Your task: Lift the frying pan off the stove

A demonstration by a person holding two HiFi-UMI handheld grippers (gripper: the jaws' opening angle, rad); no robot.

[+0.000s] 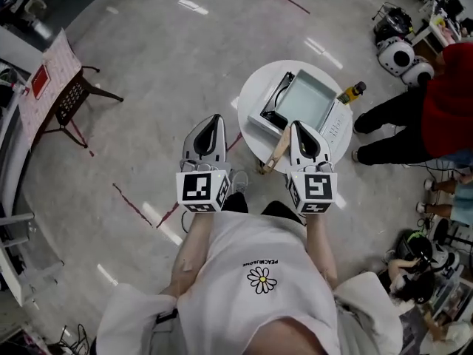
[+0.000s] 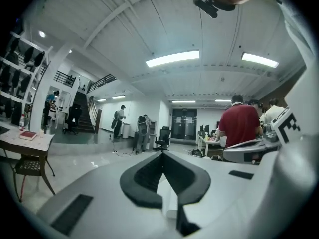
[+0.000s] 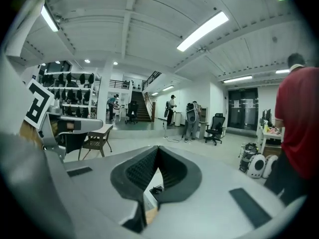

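A square grey frying pan point(image 1: 304, 98) with a wooden handle point(image 1: 275, 156) sits on a white stove point(image 1: 336, 128) on a small round white table point(image 1: 255, 87). The handle points back toward me. I hold both grippers side by side at chest height, well above the table, aimed level into the room. My left gripper point(image 1: 211, 119) point(image 2: 162, 154) is shut with nothing in it, over the floor left of the table. The right gripper point(image 1: 299, 125) point(image 3: 158, 149) is also shut and empty; in the head view it overlaps the pan's near edge, beside the handle.
A small dark bottle point(image 1: 352, 92) stands at the table's right rim. A person in a red top point(image 1: 443, 87) stands close to the right of the table. A chair point(image 1: 74, 98) and a desk stand at far left. White and black devices point(image 1: 403, 56) lie at top right.
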